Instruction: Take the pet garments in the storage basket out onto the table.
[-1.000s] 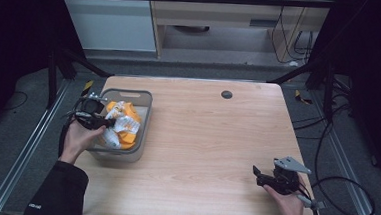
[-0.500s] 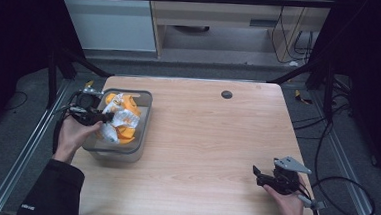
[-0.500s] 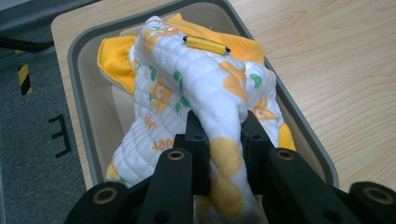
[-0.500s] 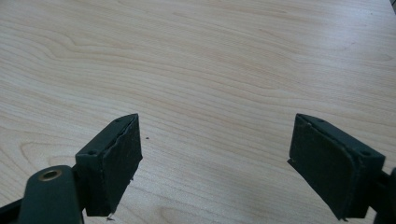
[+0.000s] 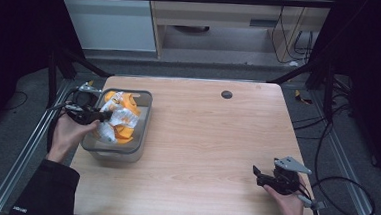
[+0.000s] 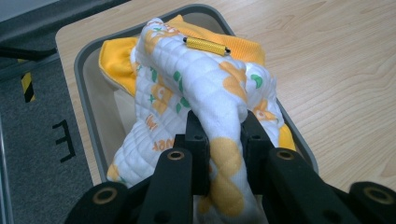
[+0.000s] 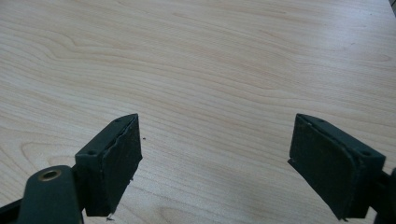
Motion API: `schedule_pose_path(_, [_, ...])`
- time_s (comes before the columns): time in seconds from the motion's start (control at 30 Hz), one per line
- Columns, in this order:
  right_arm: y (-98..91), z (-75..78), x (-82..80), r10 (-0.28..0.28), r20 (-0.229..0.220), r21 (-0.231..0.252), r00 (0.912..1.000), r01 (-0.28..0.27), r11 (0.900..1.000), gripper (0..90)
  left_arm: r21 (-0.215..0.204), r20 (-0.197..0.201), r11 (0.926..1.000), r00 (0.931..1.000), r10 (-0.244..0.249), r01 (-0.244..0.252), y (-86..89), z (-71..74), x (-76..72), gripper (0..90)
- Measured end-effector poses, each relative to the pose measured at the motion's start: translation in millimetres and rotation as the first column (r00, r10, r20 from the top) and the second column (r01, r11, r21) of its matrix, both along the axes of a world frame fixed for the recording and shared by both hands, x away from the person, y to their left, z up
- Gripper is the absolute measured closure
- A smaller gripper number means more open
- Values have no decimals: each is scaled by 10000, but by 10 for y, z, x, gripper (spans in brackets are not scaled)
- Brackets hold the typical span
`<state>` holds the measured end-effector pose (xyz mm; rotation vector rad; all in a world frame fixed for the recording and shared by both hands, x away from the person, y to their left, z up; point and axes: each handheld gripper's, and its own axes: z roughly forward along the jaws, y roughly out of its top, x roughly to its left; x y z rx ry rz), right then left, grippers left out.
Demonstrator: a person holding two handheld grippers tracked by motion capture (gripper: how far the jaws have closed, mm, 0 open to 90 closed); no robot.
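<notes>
A grey bin [image 5: 143, 115] at the table's left edge holds a white quilted cloth [image 5: 120, 115] printed with orange and green shapes, over an orange cloth [image 5: 123, 132]. My left gripper [image 5: 100, 115] is shut on a fold of the white cloth [image 6: 205, 88] and holds it raised above the bin [image 6: 88, 130]. A small yellow ribbed cylinder [image 6: 206, 45] lies on top of the cloth. My right gripper [image 5: 260, 176] rests near the table's front right corner, its jaws wide open over bare wood [image 7: 215, 140].
A small dark round hole [image 5: 226, 94] sits in the wooden tabletop [image 5: 211, 139] near its far edge. Metal frame rails run along both sides of the table. Cables trail on the floor at the right.
My left gripper has risen and shifted toward the far side of the bin, lifting the white cloth with it. The right gripper has stayed in place.
</notes>
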<state>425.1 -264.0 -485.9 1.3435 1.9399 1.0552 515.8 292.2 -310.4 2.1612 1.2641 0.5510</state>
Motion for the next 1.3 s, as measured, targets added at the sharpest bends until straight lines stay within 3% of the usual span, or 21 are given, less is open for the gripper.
schedule_pose_path(0.17, [0,2,-1,-1,8,10,10000,1,10000,165,158,-60,9996,9997,-233,234,-23,81,-52,771])
schedule_pose_path(0.77, [0,7,-6,-40,44,30,10000,40,10000,165,68,161,9937,9936,-1120,1119,-168,266,-237,771])
schedule_pose_path(1.3, [-6,14,-10,-63,101,48,9999,62,10000,165,62,342,9769,9763,-2139,2138,-445,302,-342,770])
